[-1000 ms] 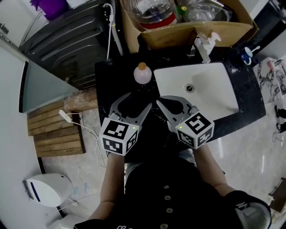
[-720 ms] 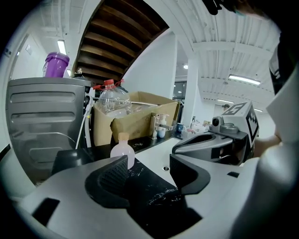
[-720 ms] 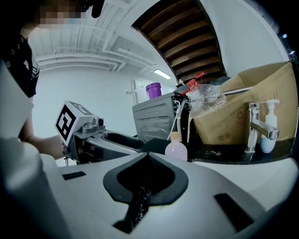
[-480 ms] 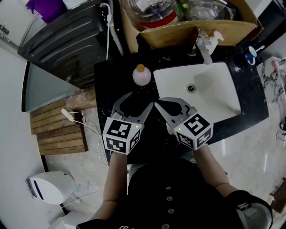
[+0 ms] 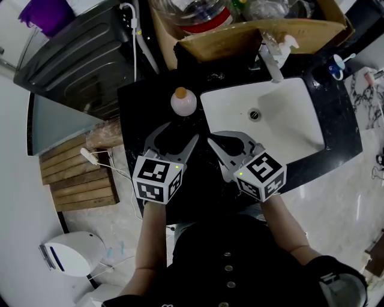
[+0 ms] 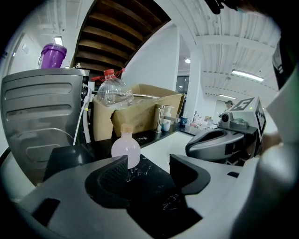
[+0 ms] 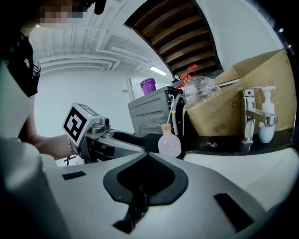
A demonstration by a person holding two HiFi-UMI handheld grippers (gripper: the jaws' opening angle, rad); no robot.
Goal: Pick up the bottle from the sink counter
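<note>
A small round bottle (image 5: 183, 102), pale pink with a tan cap, stands upright on the black sink counter (image 5: 141, 105), left of the white basin (image 5: 288, 123). My left gripper (image 5: 182, 133) is just short of it, open, with nothing between its fingers. In the left gripper view the bottle (image 6: 125, 148) stands ahead of the open left gripper (image 6: 149, 163), partly behind the left fingertip. My right gripper (image 5: 211, 143) is beside the left one, shut and empty. The right gripper view shows the bottle (image 7: 168, 142) beyond the closed right gripper (image 7: 147, 153).
A faucet (image 5: 270, 60) and a soap pump (image 5: 287, 43) stand behind the basin. Behind the counter is a cardboard box (image 5: 252, 33) holding a large clear plastic bottle (image 5: 198, 12). A grey appliance (image 5: 78, 54) with a purple cup (image 5: 45, 12) is at the left.
Both grippers have sunk a little toward the counter. Their jaws stand as before and the bottle has not moved.
</note>
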